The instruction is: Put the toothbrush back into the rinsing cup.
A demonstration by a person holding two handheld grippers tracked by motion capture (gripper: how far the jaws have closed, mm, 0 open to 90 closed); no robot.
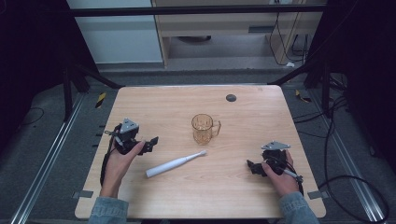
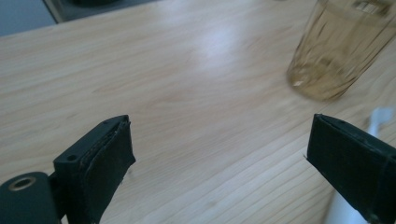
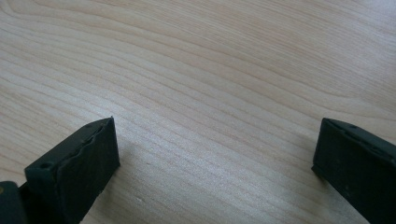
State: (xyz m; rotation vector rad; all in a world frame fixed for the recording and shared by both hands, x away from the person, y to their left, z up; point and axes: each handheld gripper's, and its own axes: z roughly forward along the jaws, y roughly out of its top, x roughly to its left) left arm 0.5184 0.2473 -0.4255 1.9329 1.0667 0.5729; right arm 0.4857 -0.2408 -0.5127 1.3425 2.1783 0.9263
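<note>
**Toothbrush flat on bench, head toward mug**

Lying flat near the middle of the wooden bench (image 1: pixel 243 182): a white electric toothbrush (image 1: pixel 175 164). Long axis on a diagonal, thick handle end toward the near left, brush head toward the far right, close below an amber glass mug (image 1: pixel 204 129). Mug upright, handle to the right, not touching the brush. Small dark disc (image 1: pixel 230 98) set in the bench top near the far edge.

Left gripper (image 1: pixel 150 144) held in the left hand (image 1: pixel 122 161) at the bench's left side, aimed right toward the toothbrush; fingers (image 2: pixel 100 163) spread wide with nothing between them. In the left gripper view, blurred mug (image 2: pixel 338 44) at upper right and a sliver of white brush (image 2: pixel 379 119) by the right finger.

Right gripper (image 1: pixel 253 167) held in the right hand (image 1: pixel 279 175) at the right side, aimed left; fingers (image 3: pixel 79 163) likewise wide apart, bare wood between.
</note>
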